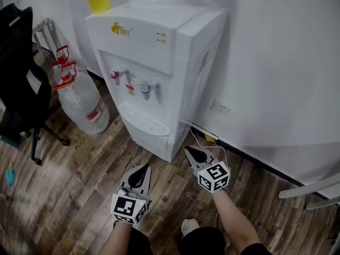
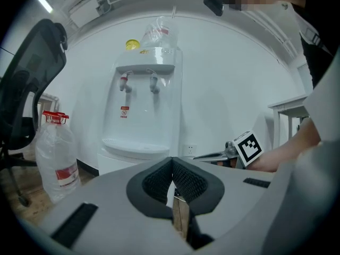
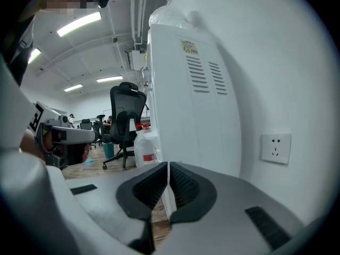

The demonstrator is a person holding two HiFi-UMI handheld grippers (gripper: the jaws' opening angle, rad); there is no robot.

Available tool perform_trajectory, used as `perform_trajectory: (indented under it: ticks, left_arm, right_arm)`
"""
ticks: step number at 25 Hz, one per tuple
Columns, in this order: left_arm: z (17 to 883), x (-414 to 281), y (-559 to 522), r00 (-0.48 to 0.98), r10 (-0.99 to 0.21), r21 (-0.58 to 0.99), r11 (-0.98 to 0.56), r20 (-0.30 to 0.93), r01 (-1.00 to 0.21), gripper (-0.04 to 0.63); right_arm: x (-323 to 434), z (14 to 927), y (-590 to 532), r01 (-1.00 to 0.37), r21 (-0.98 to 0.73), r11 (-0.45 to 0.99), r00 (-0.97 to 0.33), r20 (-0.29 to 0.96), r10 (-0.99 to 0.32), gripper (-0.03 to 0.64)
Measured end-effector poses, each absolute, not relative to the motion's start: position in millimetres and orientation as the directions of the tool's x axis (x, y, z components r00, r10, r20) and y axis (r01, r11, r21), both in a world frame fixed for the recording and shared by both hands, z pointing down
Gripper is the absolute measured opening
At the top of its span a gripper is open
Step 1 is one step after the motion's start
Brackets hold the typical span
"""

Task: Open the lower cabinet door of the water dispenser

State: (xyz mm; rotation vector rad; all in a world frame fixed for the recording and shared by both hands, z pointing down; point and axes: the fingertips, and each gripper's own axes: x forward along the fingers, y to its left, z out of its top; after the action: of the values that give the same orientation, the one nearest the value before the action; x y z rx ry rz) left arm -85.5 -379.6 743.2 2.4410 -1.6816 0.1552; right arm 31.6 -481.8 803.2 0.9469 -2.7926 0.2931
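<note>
A wood-plank floor (image 1: 79, 185) meets a white wall (image 1: 276, 62), and the water dispenser (image 1: 159, 52) stands against that wall. A large water bottle (image 1: 79, 100) sits on the floor just beside it at the left. A black office chair (image 1: 18, 62) is farther left.

The lower cabinet door (image 1: 144, 141) is the white front panel below the drip tray (image 1: 143, 120). It looks flush with the body, so it seems not yet swung out. No handle or finger recess can be made out on it from these views.

Both grippers hang low over the floor in front of the dispenser's base, near it but touching nothing. The left gripper (image 1: 141, 170) points at the cabinet front. Its own view shows its jaws clenched together with nothing between them. The right gripper (image 1: 190, 151) is off the dispenser's right front corner, near the wall socket (image 1: 220, 108), and its jaws are likewise pressed together and empty.

This reads as the approach step, with no contact made. The next move likely calls for finding the door's free edge or a recess. One gripper would then part its jaws to pinch that edge, or hook it with a tip, and pull outward along the hinge's arc.
</note>
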Motion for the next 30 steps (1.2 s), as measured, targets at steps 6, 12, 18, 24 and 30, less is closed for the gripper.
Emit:
perform_trajectory:
  ticks: [6,12,18,24,30]
  left_arm:
    - [771,-97,-386,0.347,-0.916,0.087,-0.336,0.201,-0.938,0.014]
    - [777,-102,-389,0.335,-0.92,0.091,-0.323,0.203,-0.942,0.014]
    - [778,-97,-392,0.341,-0.92,0.091,-0.329,0.194,-0.94,0.014]
    - [776,-101,-392,0.335,-0.922,0.073,-0.327,0.193,-0.942,0.014]
    - [777,-105,-390,0.33,-0.924,0.06,-0.325,0.192,-0.944,0.014]
  right_arm:
    - [24,823,-491,-0.622,-0.081,0.779,-0.772,0.23,-0.593,0.026]
    - [2,838,-499,-0.601,-0.067,0.797,-0.783,0.252,-0.569,0.154]
    - [-10,836,-510,-0.601,-0.056,0.797,-0.785,0.233,-0.575,0.187]
    - [-13,835,-515,-0.609,-0.033,0.792,-0.777,0.227,-0.588,0.187]
    - [-15,834,-514,-0.643,0.016,0.766,-0.742,0.236,-0.628,0.179]
